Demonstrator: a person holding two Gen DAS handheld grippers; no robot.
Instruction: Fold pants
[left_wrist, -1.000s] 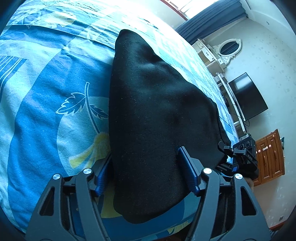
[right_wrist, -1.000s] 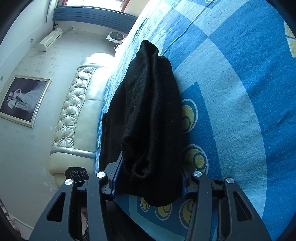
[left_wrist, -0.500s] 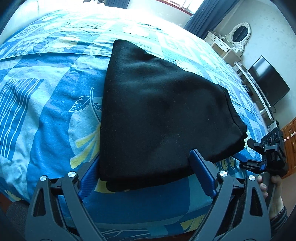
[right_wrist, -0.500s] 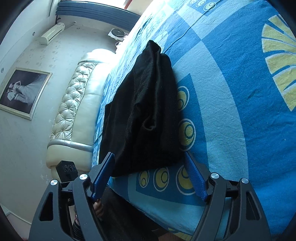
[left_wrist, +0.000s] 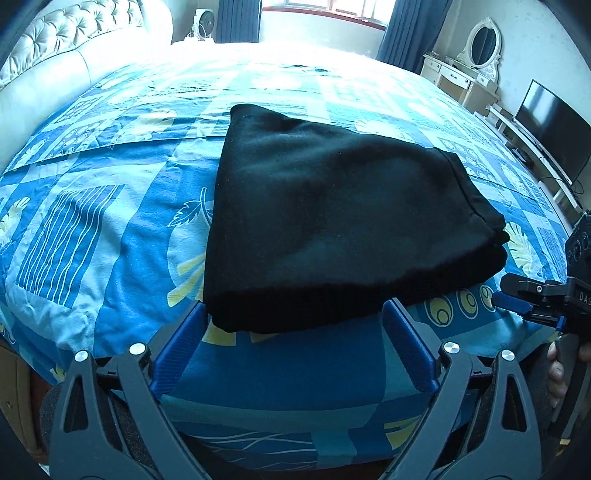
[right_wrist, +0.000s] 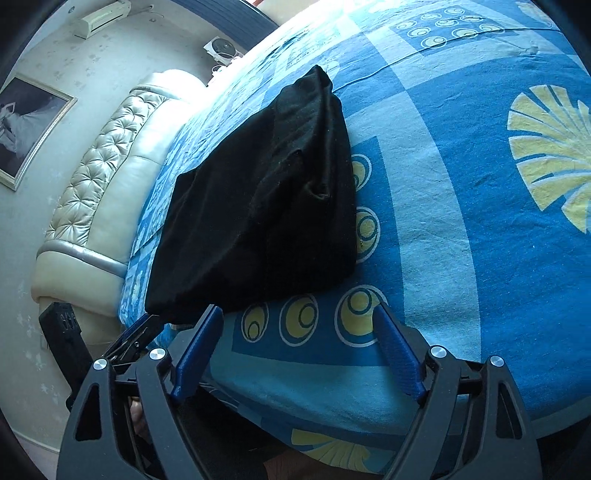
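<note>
The black pants (left_wrist: 332, 229) lie folded in a thick flat stack on the blue patterned bedspread (left_wrist: 103, 221). My left gripper (left_wrist: 295, 332) is open and empty just in front of the stack's near edge. My right gripper (right_wrist: 299, 332) is open and empty, off the stack's near corner; the pants (right_wrist: 258, 206) lie ahead and to its left. The right gripper also shows at the right edge of the left wrist view (left_wrist: 517, 302), beside the stack.
A padded cream headboard (right_wrist: 99, 177) runs along the bed's far side. A dressing table with mirror (left_wrist: 476, 44) and a TV (left_wrist: 550, 125) stand by the right wall. The bed's near edge (left_wrist: 295, 417) lies below the grippers.
Both grippers let go of the pants and drew back toward the bed's near edge. The stack now lies flat on the bedspread, released.
</note>
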